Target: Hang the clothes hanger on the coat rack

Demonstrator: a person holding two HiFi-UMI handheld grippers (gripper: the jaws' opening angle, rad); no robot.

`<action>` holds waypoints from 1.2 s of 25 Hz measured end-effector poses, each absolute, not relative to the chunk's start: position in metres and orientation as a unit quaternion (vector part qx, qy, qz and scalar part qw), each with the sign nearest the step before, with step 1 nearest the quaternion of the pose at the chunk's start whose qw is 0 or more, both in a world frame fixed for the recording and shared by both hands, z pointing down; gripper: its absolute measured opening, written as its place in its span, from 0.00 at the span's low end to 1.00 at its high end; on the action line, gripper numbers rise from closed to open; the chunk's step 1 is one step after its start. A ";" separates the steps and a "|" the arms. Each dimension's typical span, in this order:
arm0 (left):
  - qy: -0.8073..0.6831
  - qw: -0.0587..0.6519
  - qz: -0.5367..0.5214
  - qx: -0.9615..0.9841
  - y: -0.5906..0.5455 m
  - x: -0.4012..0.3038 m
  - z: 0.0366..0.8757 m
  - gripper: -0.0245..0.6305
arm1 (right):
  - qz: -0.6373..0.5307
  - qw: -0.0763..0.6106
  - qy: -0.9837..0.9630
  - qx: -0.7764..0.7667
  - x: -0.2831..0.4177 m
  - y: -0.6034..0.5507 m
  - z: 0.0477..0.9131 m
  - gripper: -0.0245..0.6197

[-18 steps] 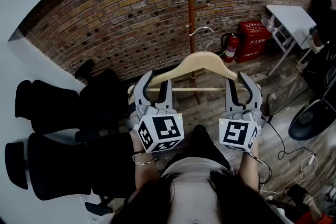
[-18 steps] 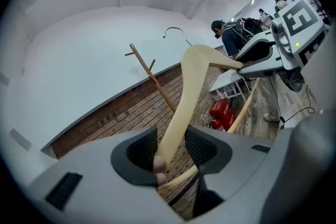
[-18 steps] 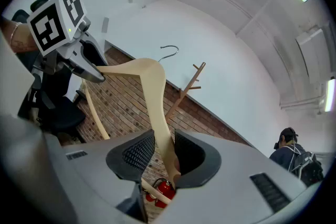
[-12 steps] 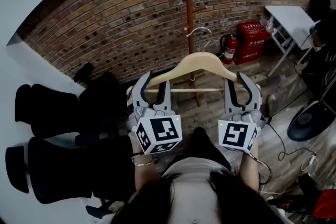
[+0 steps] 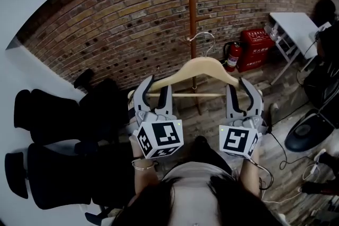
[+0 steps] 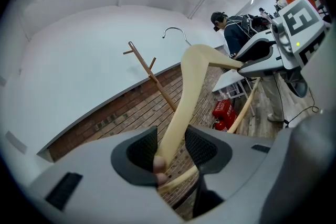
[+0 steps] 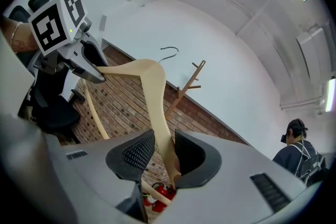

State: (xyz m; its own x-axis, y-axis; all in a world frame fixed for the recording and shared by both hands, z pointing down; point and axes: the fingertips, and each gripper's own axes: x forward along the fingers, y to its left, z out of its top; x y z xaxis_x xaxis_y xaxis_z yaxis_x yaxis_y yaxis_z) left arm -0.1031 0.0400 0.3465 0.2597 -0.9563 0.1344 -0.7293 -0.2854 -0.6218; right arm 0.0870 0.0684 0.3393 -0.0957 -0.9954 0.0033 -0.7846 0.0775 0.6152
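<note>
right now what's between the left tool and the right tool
The wooden clothes hanger: the left tool grips one end, the right tool the other, and its crossbar runs straight across the gap. The head view shows it.

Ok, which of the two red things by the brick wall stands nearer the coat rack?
The fire extinguisher, slim with a black top, just right of the coat rack. The boxy red cabinet sits farther right.
</note>
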 end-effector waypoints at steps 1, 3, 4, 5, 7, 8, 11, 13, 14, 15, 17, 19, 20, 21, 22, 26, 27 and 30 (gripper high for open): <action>0.554 0.225 -0.253 -0.761 0.036 -0.102 0.346 0.30 | -0.238 0.222 -0.700 0.635 0.088 0.064 0.339 0.25; 0.553 0.226 -0.253 -0.761 0.027 -0.101 0.344 0.30 | -0.238 0.220 -0.701 0.636 0.089 0.055 0.338 0.25; 0.554 0.226 -0.253 -0.761 0.022 -0.101 0.343 0.30 | -0.238 0.222 -0.700 0.635 0.090 0.051 0.337 0.25; 0.554 0.227 -0.252 -0.760 0.017 -0.100 0.343 0.30 | -0.237 0.224 -0.700 0.635 0.090 0.046 0.337 0.25; 0.554 0.227 -0.252 -0.760 0.007 -0.098 0.342 0.30 | -0.238 0.225 -0.700 0.635 0.093 0.036 0.335 0.25; 0.554 0.227 -0.252 -0.760 0.002 -0.096 0.341 0.30 | -0.238 0.225 -0.700 0.635 0.094 0.032 0.335 0.25; 0.554 0.226 -0.252 -0.760 -0.011 -0.092 0.342 0.30 | -0.238 0.226 -0.700 0.634 0.098 0.019 0.335 0.25; 0.555 0.225 -0.252 -0.761 -0.020 -0.090 0.343 0.30 | -0.238 0.228 -0.701 0.632 0.100 0.010 0.335 0.25; 0.555 0.224 -0.252 -0.761 -0.024 -0.089 0.343 0.30 | -0.238 0.228 -0.701 0.632 0.101 0.005 0.335 0.25; 0.555 0.223 -0.252 -0.761 -0.029 -0.088 0.343 0.30 | -0.237 0.229 -0.702 0.632 0.103 0.001 0.335 0.25; 0.555 0.223 -0.254 -0.760 -0.038 -0.085 0.343 0.30 | -0.237 0.228 -0.703 0.631 0.106 -0.009 0.335 0.25; 0.556 0.222 -0.256 -0.759 -0.047 -0.082 0.343 0.30 | -0.236 0.228 -0.704 0.630 0.108 -0.018 0.336 0.25; 0.556 0.222 -0.257 -0.759 -0.051 -0.081 0.344 0.30 | -0.235 0.228 -0.705 0.629 0.109 -0.022 0.336 0.25; 0.556 0.221 -0.258 -0.758 -0.055 -0.081 0.344 0.30 | -0.235 0.228 -0.706 0.628 0.110 -0.027 0.337 0.25; 0.557 0.220 -0.259 -0.758 -0.059 -0.080 0.345 0.30 | -0.234 0.227 -0.707 0.627 0.110 -0.031 0.337 0.25; 0.560 0.215 -0.262 -0.756 -0.074 -0.075 0.349 0.30 | -0.235 0.227 -0.712 0.622 0.116 -0.048 0.340 0.25; 0.561 0.214 -0.263 -0.755 -0.077 -0.074 0.350 0.30 | -0.234 0.227 -0.713 0.620 0.117 -0.052 0.341 0.25; 0.566 0.209 -0.266 -0.752 -0.087 -0.072 0.351 0.30 | -0.234 0.230 -0.719 0.613 0.120 -0.064 0.342 0.25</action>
State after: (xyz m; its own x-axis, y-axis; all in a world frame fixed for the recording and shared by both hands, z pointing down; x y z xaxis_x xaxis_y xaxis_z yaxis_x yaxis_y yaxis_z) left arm -0.0717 -0.0869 0.3505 0.2177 -0.9623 0.1628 -0.7397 -0.2715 -0.6157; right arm 0.1196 -0.0642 0.3417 -0.1426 -0.9888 0.0438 -0.7739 0.1389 0.6179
